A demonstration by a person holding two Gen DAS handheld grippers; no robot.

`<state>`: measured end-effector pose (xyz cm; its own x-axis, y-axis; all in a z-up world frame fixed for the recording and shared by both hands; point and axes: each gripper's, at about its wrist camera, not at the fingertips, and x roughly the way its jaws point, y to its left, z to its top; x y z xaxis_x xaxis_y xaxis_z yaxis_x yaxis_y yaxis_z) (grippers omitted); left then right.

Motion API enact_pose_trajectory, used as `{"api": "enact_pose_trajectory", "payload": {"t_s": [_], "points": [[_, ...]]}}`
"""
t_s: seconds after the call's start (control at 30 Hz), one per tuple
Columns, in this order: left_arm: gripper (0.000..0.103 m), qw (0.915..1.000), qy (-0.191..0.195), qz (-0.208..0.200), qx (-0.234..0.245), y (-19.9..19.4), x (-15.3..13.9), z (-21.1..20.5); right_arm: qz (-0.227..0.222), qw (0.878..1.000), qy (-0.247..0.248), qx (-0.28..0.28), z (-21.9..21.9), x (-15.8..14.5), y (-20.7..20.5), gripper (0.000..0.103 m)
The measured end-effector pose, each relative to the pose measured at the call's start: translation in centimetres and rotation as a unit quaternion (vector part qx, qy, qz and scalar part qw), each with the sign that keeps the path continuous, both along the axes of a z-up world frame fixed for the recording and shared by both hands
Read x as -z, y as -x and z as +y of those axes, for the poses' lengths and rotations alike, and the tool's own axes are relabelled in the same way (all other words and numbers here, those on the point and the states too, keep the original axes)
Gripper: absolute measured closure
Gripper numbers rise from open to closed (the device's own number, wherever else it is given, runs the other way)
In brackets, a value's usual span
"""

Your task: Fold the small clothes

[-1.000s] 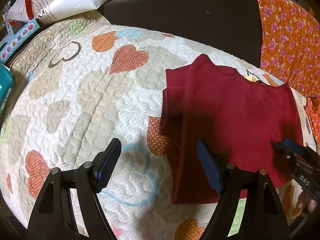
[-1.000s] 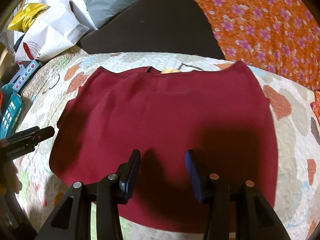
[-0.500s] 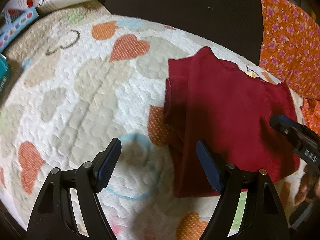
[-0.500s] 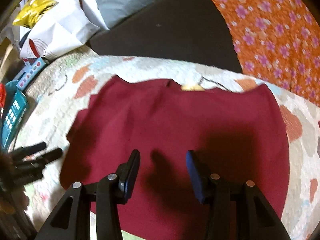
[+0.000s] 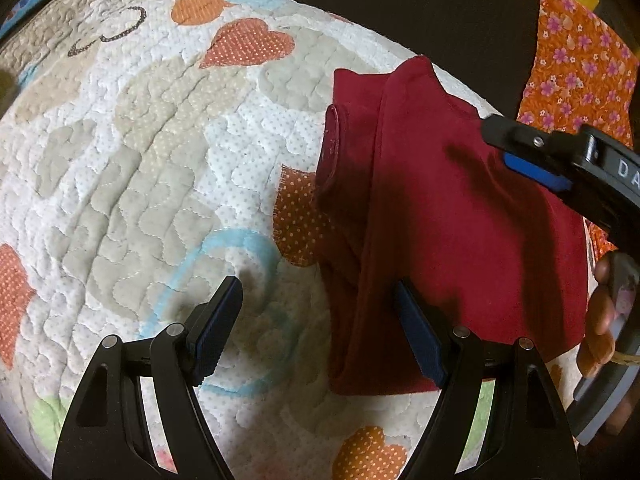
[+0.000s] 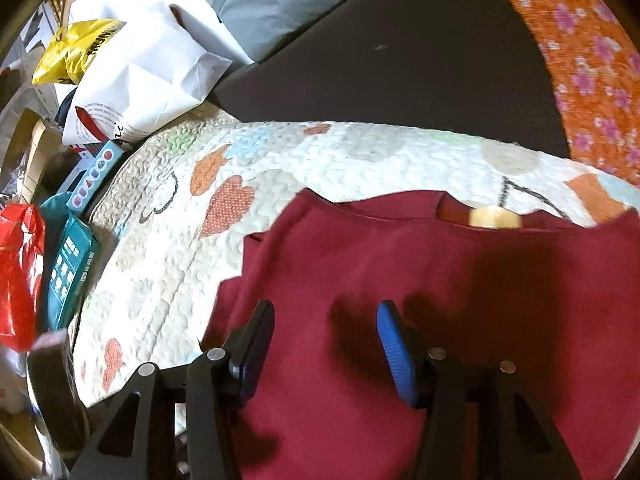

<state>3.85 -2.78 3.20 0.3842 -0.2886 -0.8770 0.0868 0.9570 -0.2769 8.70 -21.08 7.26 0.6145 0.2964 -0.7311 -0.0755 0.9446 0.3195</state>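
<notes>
both grippers are spread wide and hold nothing: the left gripper (image 5: 316, 328) hangs low at the near left edge of the red shirt (image 5: 460, 208), the right gripper (image 6: 326, 338) above its middle. the shirt lies on the heart-print quilt (image 5: 152, 152), toward the quilt's far right side, one side seemingly already folded over with the sleeve (image 5: 332, 152) curled. closing now, the left pads might catch quilt along with cloth, or grab only the top layer and pull the fold apart. the shirt's near hem is hidden behind the fingers, and its right side is cut off in both views.
</notes>
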Motion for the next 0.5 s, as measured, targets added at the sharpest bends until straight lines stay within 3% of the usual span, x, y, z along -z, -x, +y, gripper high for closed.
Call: {"api": "enact_pose_trajectory", "payload": {"t_s": [0.23,0.5], "points": [[0.025,1.0000,0.008,-0.003,-0.001,-0.6,-0.1,-0.8,-0.002,0.999,0.031,0.007,-0.2,0.5,0.3,0.051],[0.025,0.9984,0.051,0.014,-0.022,-0.6,0.4,0.3,0.007,0.999,0.022,-0.040,3.0,-0.4,-2.2,0.050]]}}
